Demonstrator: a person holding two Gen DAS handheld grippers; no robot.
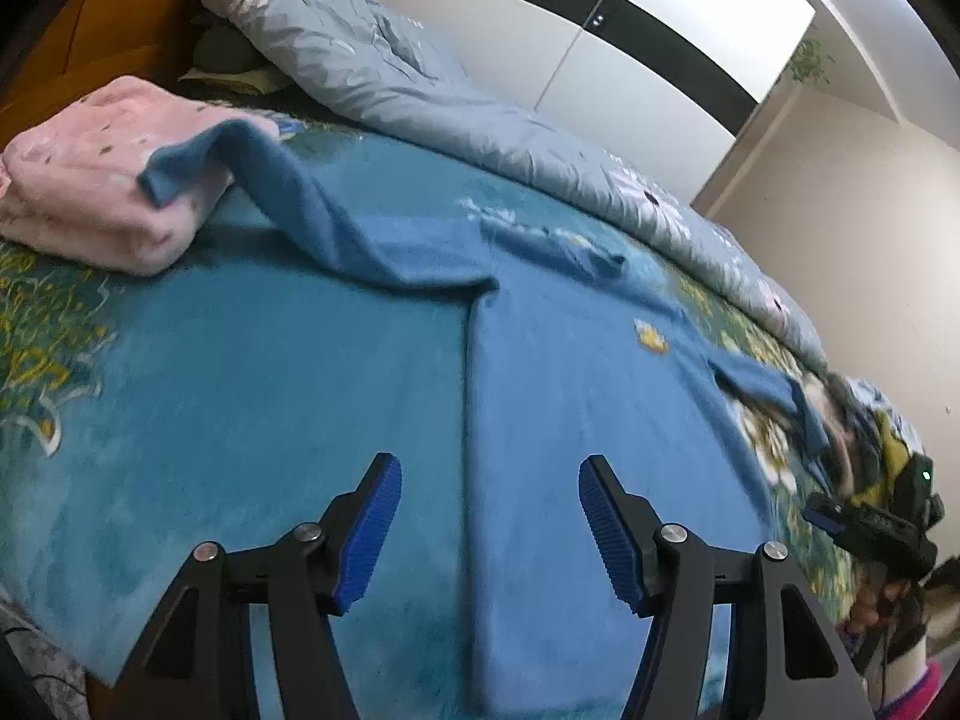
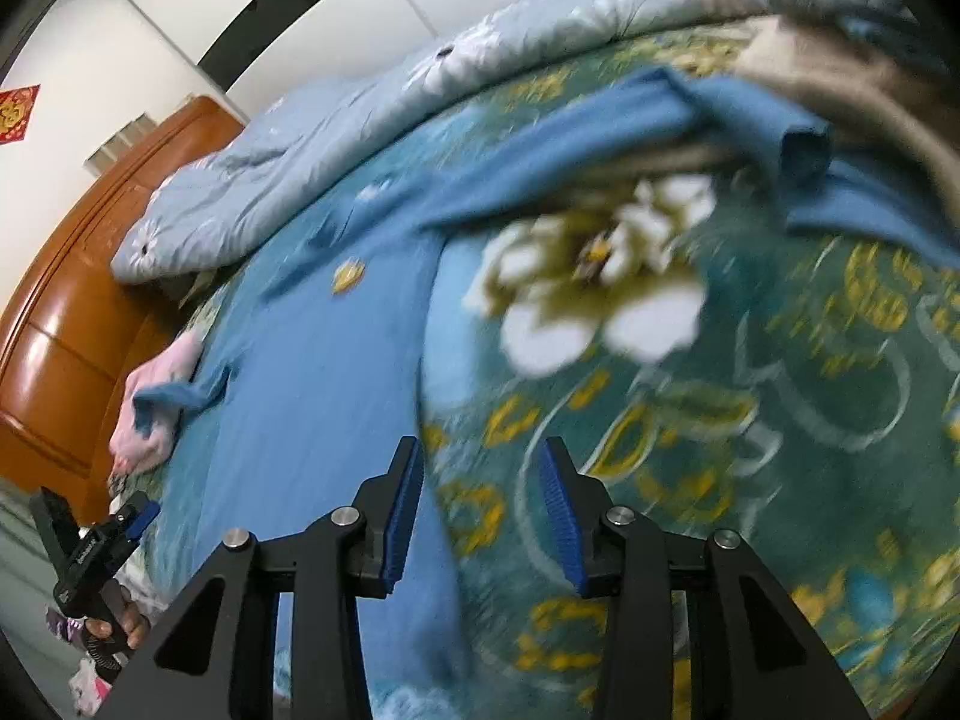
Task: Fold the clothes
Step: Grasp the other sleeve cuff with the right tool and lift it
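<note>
Two grippers spread, sweater flat on bed

Both the left gripper [image 1: 489, 531] and right gripper [image 2: 480, 510] are spread, holding nothing. Blue sweater [image 1: 570, 420] lies flat mid-bed, sleeves out: unfolded. One sleeve drapes a folded pink cloth [image 1: 90, 180] toward the headboard. Only right view shows the other sleeve [image 2: 720, 114] over a brown cloth [image 2: 840, 84].

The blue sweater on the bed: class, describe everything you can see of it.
The blue sweater looks like soft, slightly fuzzy knit. It lies spread flat, unfolded, on the floral bedspread. One sleeve reaches over the folded pink blanket; the other sleeve stretches toward a beige cloth. A small yellow motif marks the chest. Both grippers are open, gripping nothing.
</note>
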